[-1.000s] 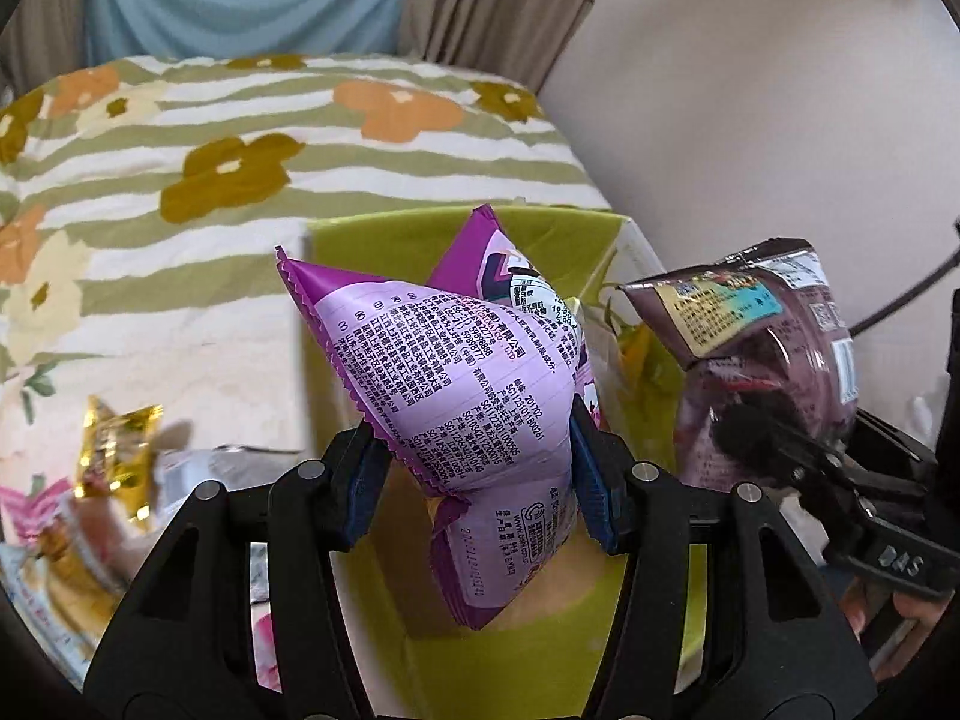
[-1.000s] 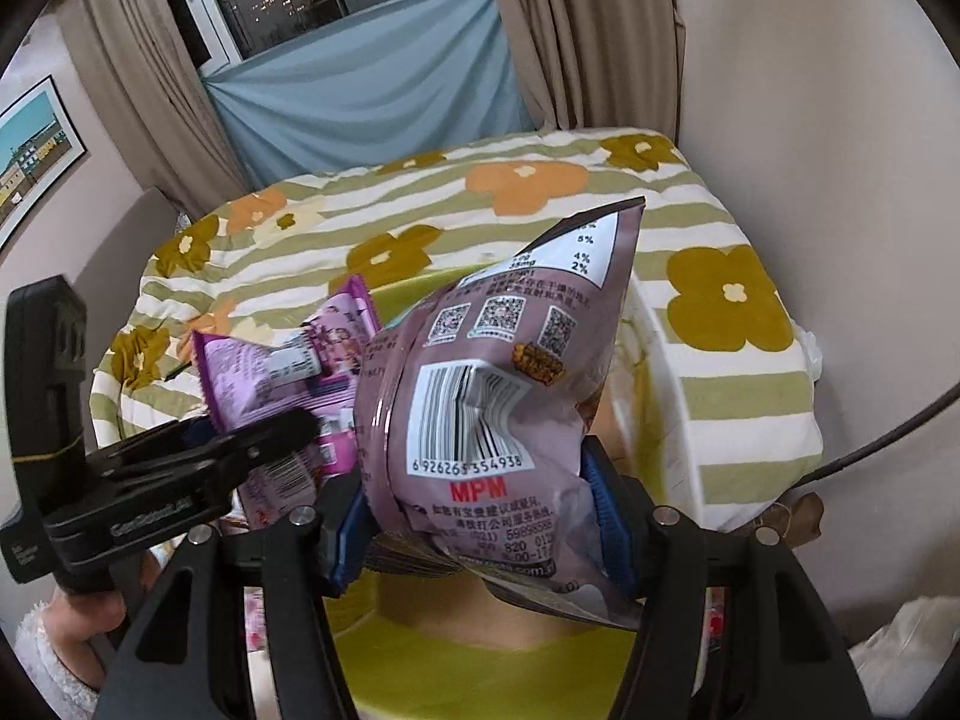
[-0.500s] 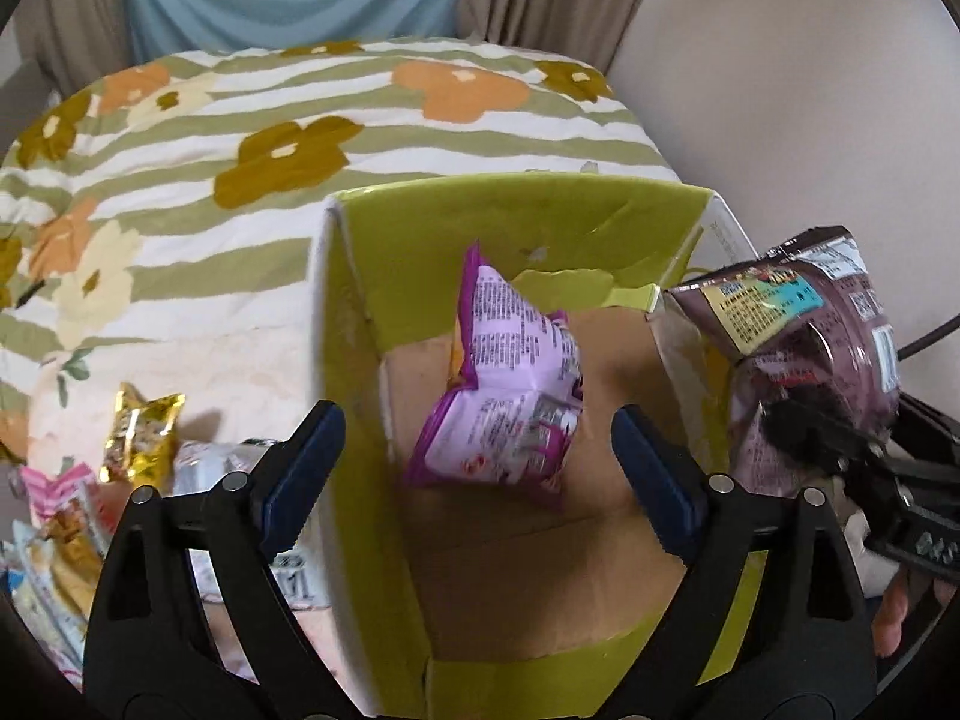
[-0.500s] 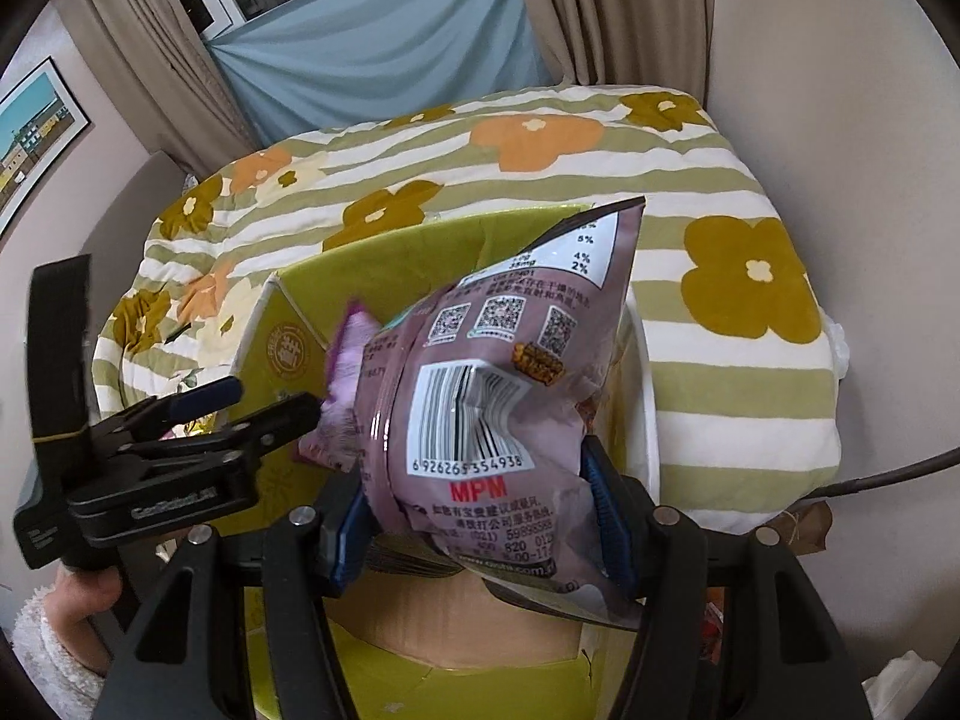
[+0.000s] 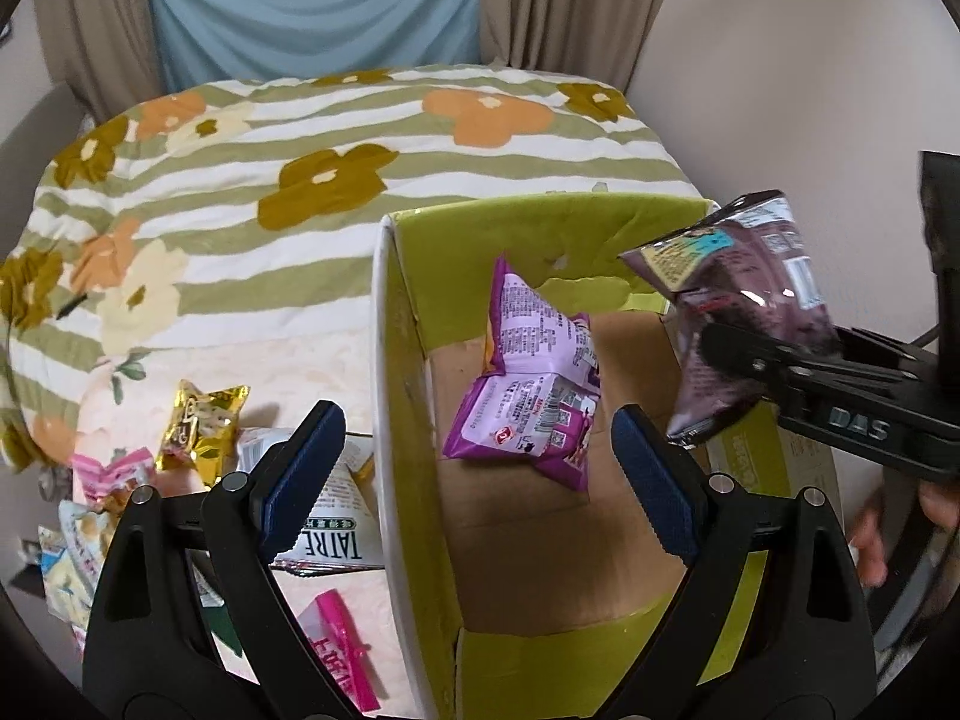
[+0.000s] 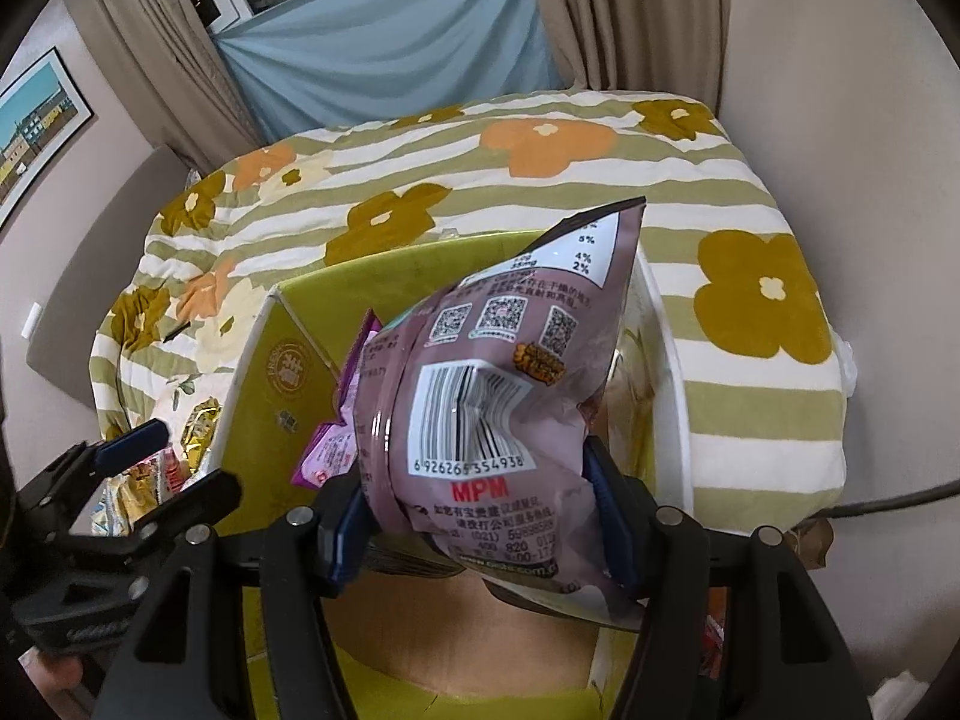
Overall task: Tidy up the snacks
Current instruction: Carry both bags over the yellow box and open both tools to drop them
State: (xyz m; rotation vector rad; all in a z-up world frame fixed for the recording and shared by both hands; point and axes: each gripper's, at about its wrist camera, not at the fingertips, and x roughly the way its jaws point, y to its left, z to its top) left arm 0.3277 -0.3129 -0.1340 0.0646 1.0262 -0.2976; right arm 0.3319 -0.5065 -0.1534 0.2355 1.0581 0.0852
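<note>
Two grippers hang over the box: the left gripper (image 5: 477, 465) with its blue-padded fingers spread wide and holding nothing, the right gripper (image 6: 480, 516) clamped on a crinkled mauve snack bag (image 6: 498, 414) that stands upright above the box's right side. Inside the green cardboard box (image 5: 399, 420), a glossy purple snack bag (image 5: 531, 384) lies puffed and creased on the brown floor. Left of the box, on the flowered bedspread (image 5: 270, 138), sit a gold packet (image 5: 201, 423), pink packets (image 5: 111, 471) and other loose snacks.
</note>
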